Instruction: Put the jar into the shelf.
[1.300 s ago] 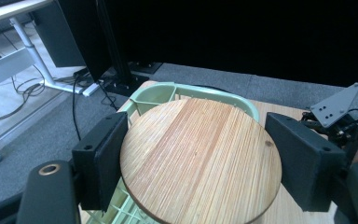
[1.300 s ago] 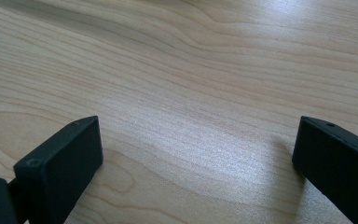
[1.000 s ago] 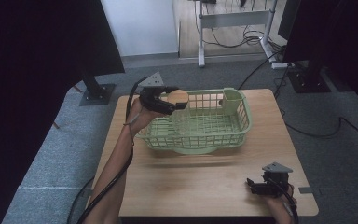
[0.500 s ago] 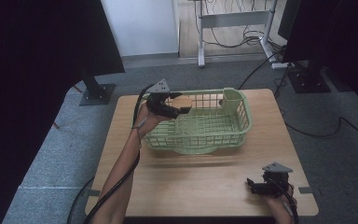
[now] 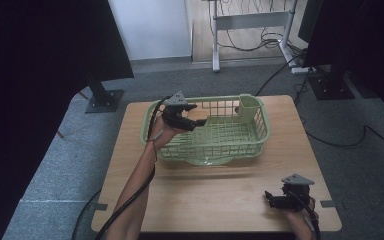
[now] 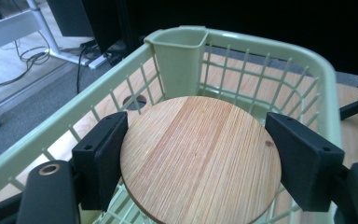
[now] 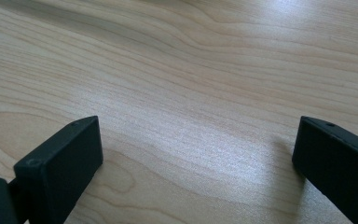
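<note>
My left gripper (image 6: 199, 164) is shut on a round wooden disc (image 6: 200, 158), one jaw against each side of its edge. It holds the disc flat over the inside of a pale green plastic basket (image 6: 328, 88). From the high view, the left gripper (image 5: 192, 123) hangs over the left end of the basket (image 5: 262, 135) with the disc (image 5: 199, 121) at its tips. My right gripper (image 5: 270, 199) rests near the table's front right corner. Its jaws stand wide open over bare wood (image 7: 196, 158), with nothing between them.
A small cup compartment (image 5: 249, 107) sits in the basket's far right corner (image 6: 179, 60). The wooden table (image 5: 205, 200) has bare room in front of the basket. Monitor stands, a desk frame and cables lie on the floor beyond.
My left gripper has carried the disc from the basket's far left rim down and inward over its floor. The right gripper has not moved.
</note>
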The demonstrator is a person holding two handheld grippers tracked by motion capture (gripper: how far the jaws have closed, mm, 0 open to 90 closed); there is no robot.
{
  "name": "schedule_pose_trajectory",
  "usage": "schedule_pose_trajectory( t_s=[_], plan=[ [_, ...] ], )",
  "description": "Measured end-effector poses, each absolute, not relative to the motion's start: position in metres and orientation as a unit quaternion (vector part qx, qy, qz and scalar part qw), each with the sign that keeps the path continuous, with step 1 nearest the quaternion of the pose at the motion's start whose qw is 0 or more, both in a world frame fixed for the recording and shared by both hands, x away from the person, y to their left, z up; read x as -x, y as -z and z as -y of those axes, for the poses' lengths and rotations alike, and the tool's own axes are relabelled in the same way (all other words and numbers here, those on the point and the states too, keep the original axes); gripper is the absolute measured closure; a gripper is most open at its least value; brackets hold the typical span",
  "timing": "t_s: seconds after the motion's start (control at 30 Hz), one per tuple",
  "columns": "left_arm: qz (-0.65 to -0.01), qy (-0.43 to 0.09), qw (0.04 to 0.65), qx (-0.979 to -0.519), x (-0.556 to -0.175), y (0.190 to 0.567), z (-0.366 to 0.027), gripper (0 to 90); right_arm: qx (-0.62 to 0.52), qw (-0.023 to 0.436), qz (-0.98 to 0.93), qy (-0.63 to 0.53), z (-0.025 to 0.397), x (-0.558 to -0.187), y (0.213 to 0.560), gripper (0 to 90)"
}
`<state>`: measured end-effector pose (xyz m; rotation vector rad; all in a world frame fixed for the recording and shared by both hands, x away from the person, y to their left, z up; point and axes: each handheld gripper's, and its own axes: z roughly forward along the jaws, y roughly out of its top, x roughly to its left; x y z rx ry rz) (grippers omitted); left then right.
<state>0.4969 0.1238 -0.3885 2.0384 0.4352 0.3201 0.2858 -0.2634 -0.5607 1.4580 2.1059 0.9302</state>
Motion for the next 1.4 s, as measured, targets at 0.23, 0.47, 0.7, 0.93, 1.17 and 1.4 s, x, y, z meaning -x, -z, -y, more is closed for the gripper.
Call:
schedule_pose_trajectory(
  t_s=[0.23,0.47,0.7,0.93,1.17,1.4],
  plan=[
    [-0.182,-0.134,0.484,-0.845,-0.499,0.396,-0.123,23.5,-0.524,0.206,-0.756,-0.335,0.264,-0.286,0.561,1.1],
    [-0.184,-0.137,0.486,-0.843,-0.499,0.397,-0.121,23.4,-0.524,0.206,-0.756,-0.335,0.264,-0.286,0.561,1.1],
    [-0.189,-0.143,0.481,-0.844,-0.498,0.398,-0.115,23.1,-0.524,0.205,-0.755,-0.336,0.264,-0.286,0.561,1.1],
    [-0.189,-0.146,0.481,-0.844,-0.498,0.399,-0.112,23.3,-0.524,0.205,-0.755,-0.337,0.264,-0.286,0.561,1.1],
    [-0.191,-0.145,0.478,-0.845,-0.498,0.399,-0.113,23.2,-0.523,0.205,-0.756,-0.336,0.264,-0.286,0.561,1.1],
    [-0.192,-0.149,0.474,-0.846,-0.498,0.399,-0.110,23.0,-0.523,0.205,-0.756,-0.336,0.264,-0.286,0.561,1.1]
  ],
)
